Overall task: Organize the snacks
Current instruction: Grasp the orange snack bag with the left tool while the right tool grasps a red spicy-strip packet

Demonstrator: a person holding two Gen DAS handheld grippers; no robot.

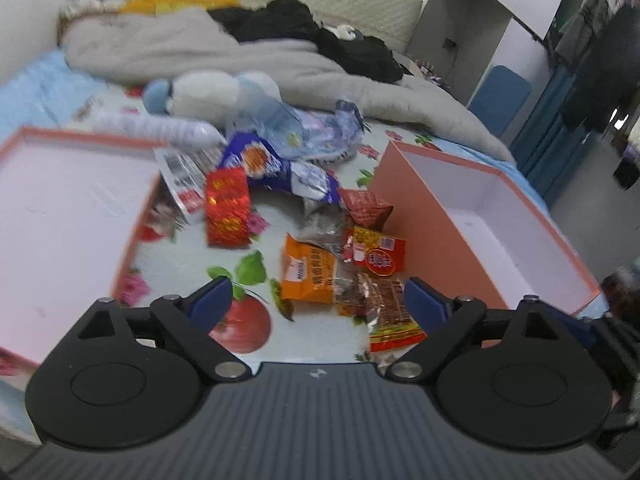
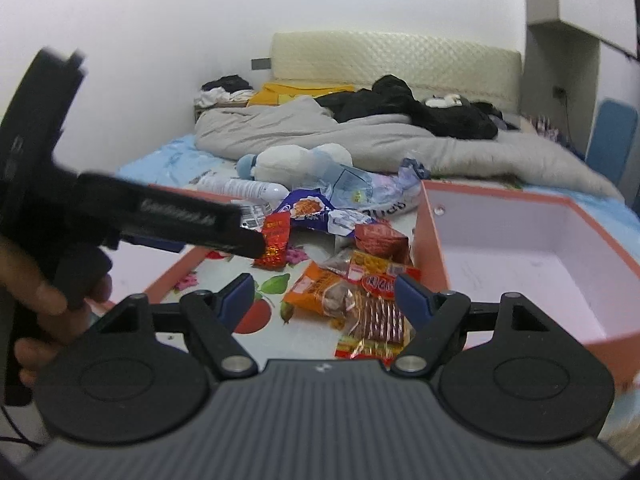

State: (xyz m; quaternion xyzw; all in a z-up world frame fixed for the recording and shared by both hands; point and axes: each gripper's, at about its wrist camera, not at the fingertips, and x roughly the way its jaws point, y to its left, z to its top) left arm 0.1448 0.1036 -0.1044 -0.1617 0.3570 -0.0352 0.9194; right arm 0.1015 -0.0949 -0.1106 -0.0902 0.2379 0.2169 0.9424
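My left tool (image 1: 316, 300) and right tool (image 2: 324, 294) both spread, empty — over snack packets (image 1: 308, 276), print too blurred to read, bed between pink boxes (image 1: 500, 216).

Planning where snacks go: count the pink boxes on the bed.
2: shallow pink box left of the snack pile, deeper pink box right of it.

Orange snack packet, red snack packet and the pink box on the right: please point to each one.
orange snack packet (image 1: 307, 276), left wrist view, middle of its front
red snack packet (image 1: 227, 207), left wrist view, centre of wrapper
pink box (image 2: 434, 236), right wrist view, its left wall
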